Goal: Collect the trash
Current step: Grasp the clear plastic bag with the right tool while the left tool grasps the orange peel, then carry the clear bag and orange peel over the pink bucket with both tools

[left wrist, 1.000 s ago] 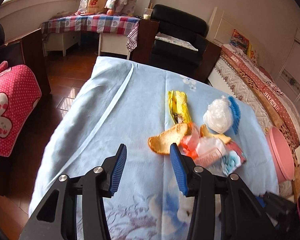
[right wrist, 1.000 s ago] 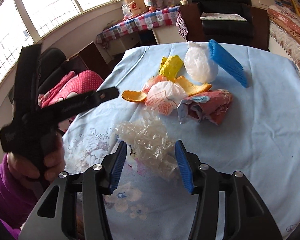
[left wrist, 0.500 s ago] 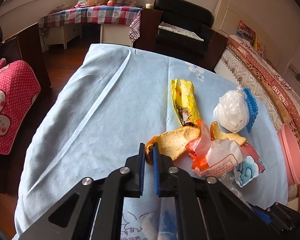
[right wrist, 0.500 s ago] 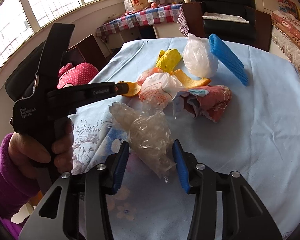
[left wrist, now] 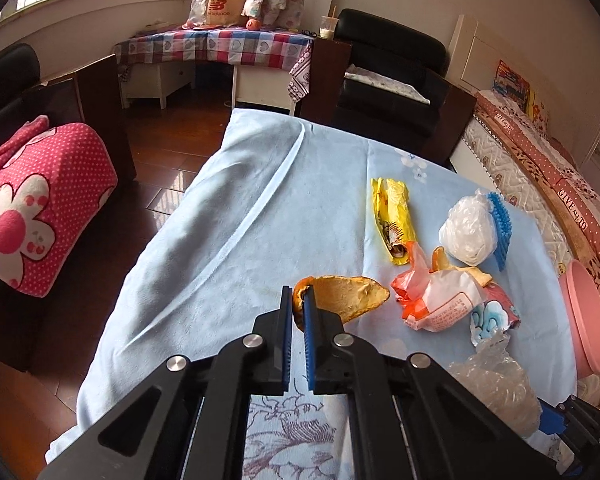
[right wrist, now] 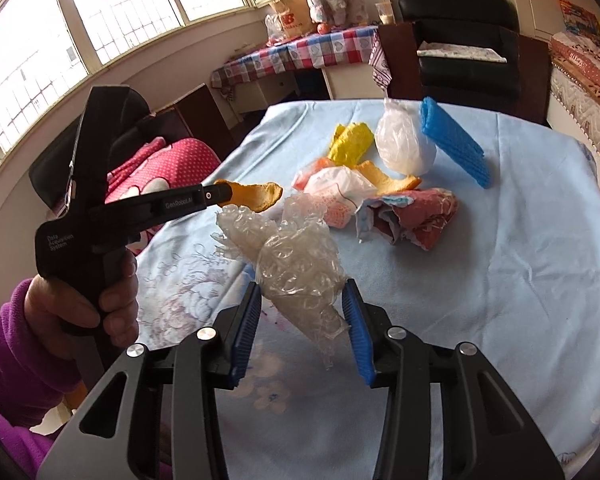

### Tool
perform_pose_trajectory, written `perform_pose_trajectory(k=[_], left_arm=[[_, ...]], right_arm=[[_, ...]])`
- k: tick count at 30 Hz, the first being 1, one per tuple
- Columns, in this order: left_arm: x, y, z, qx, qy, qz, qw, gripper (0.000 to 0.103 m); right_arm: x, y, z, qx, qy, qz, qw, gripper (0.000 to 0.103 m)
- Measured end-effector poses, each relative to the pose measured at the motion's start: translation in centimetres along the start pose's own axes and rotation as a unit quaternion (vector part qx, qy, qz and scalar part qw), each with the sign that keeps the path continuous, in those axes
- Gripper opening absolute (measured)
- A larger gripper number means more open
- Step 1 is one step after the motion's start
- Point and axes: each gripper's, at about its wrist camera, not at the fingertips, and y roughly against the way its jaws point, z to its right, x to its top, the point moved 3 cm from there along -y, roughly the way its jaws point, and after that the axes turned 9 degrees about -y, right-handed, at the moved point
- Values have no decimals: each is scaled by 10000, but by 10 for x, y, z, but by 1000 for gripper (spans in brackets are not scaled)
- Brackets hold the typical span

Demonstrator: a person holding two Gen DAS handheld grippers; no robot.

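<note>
**Peel and wrap both in our claws, bin off to the right**

Peel (left wrist: 342, 298) sits pinched at its near end in our left claw (left wrist: 297, 308), whose pads are pressed together on it. Its long axis runs away from the claw toward the right, out over the cloth, and in the right wrist view it looks lifted clear of the table. Our right claw (right wrist: 304, 312) has just been closing and now grips a wad of bubble wrap (right wrist: 292, 256) between its pads, the wad sticking up and forward out of the jaws.

What the coming move turns on, we judge, is the pink tub (left wrist: 586, 316): it stands at the right edge of the table, beyond the pile, so it lies to the right of both claws and nearer our right hand. If that is the bin, the left load must cross over the pile to reach it.

Left on the blue cloth (left wrist: 260, 216) are a yellow wrapper (left wrist: 392, 216), a white bag (left wrist: 466, 232), a blue sponge (left wrist: 500, 228), a printed bag (left wrist: 440, 300) and a second peel (right wrist: 392, 178), all bunched close together.

Around the table we see a dark wood floor, a checked table under the windows, a black armchair and a bed at the right.
</note>
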Motion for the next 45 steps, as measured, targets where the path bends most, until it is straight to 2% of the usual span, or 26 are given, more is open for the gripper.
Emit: perform_pose_trajectory(k=[11, 21, 33, 45], left_arm=[[6, 47, 22, 58, -241, 486, 9985, 4], [16, 70, 58, -151, -526, 704, 9960, 4], [28, 85, 138, -600, -1111, 957, 9874, 4], [37, 83, 216, -1062, -1578, 1031, 9763, 4]], right_arm=[[7, 43, 11, 127, -219, 545, 9982, 43], [11, 78, 40, -120, -571, 1008, 9932, 43], [17, 118, 86, -653, -996, 1603, 9799, 43], [16, 148, 134, -1237, -1401, 1984, 9621, 43]])
